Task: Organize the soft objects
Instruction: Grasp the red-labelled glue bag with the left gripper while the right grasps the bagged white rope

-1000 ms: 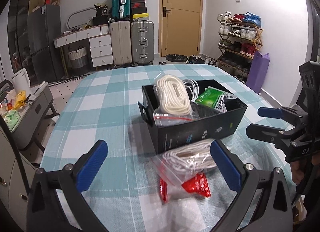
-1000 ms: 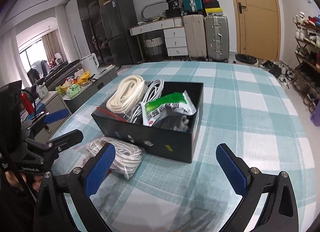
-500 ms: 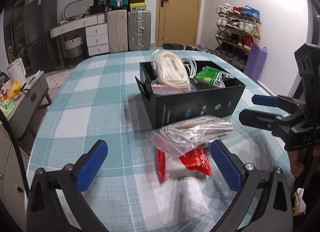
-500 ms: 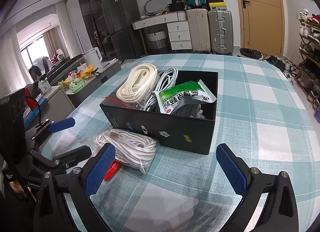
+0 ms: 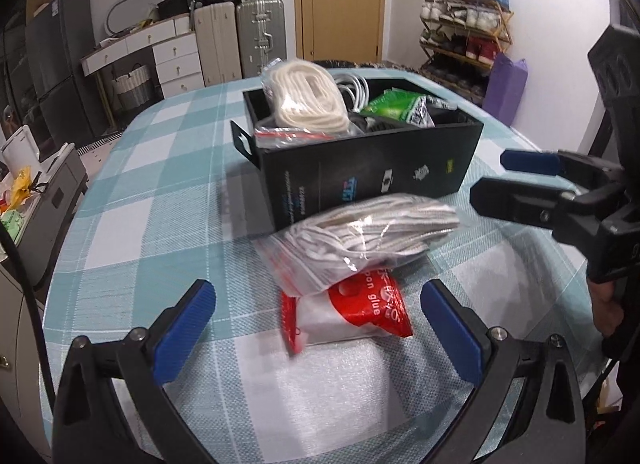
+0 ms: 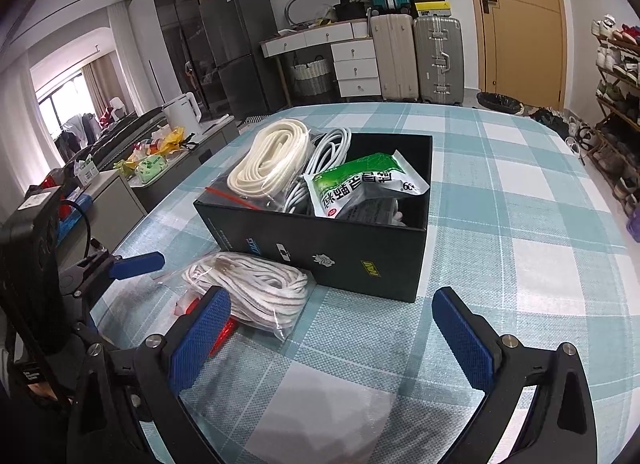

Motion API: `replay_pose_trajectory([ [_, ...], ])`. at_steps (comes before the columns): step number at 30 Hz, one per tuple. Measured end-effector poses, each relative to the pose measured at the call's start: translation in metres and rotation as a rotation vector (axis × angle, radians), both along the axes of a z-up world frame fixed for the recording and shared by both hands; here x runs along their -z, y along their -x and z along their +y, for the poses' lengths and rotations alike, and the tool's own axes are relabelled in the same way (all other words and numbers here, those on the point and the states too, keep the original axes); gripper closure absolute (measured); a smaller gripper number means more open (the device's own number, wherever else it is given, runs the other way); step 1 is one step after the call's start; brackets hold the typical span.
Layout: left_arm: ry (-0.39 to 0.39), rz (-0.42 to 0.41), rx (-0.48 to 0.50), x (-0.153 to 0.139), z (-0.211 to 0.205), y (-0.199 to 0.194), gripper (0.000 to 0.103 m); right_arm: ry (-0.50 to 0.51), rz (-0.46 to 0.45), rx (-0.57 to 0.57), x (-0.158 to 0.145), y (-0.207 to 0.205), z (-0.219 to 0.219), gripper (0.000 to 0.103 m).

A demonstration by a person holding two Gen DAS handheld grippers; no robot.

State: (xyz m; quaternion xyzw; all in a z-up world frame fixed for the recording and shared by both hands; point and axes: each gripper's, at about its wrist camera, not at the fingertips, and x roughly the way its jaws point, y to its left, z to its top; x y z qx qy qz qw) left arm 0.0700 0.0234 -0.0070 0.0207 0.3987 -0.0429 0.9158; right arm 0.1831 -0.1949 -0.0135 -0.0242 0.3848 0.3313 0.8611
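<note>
One clear bag of white cord (image 5: 360, 240) lies on the checked tablecloth (image 5: 160, 191) against the black box (image 5: 372, 171), atop one red-and-white packet (image 5: 360, 312), half hidden. The box holds one bagged cream rope (image 6: 272, 159), one white cable coil (image 6: 332, 147) and one green packet (image 6: 360, 183); darker items beneath are unclear. The left gripper (image 5: 316, 324) and right gripper (image 6: 332, 328) both gape wide, empty.
</note>
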Motion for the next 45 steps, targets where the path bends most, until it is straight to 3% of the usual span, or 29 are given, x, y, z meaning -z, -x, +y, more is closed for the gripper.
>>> replay_pose_trajectory([
  [12,-0.010,0.034,0.040,0.003,-0.007,-0.004,0.004,-0.001,0.004,0.001,0.001,-0.001,-0.002,0.001],
  [15,0.001,0.036,0.054,0.004,-0.008,-0.003,0.022,0.002,0.005,0.002,0.002,-0.001,-0.002,0.001],
  [17,0.008,0.040,0.064,0.005,-0.009,-0.003,0.040,0.004,0.006,0.000,0.003,0.000,-0.002,0.001],
  [19,0.013,0.026,0.070,0.003,-0.009,0.000,0.043,0.007,0.005,-0.003,0.003,0.001,-0.001,0.001],
  [22,0.033,0.000,0.089,-0.001,-0.008,0.005,0.057,0.010,0.004,-0.008,0.004,0.002,0.000,0.001],
  [32,0.072,-0.010,0.079,-0.006,0.004,0.015,0.060,0.014,0.012,-0.014,0.005,0.001,0.004,0.001],
  [40,0.094,-0.022,0.001,-0.008,0.030,0.022,0.060,0.019,0.018,-0.032,0.007,0.003,0.012,0.001],
  [45,0.156,-0.050,-0.064,-0.012,0.053,0.029,0.060,0.023,0.019,-0.039,0.007,0.003,0.014,0.001],
])
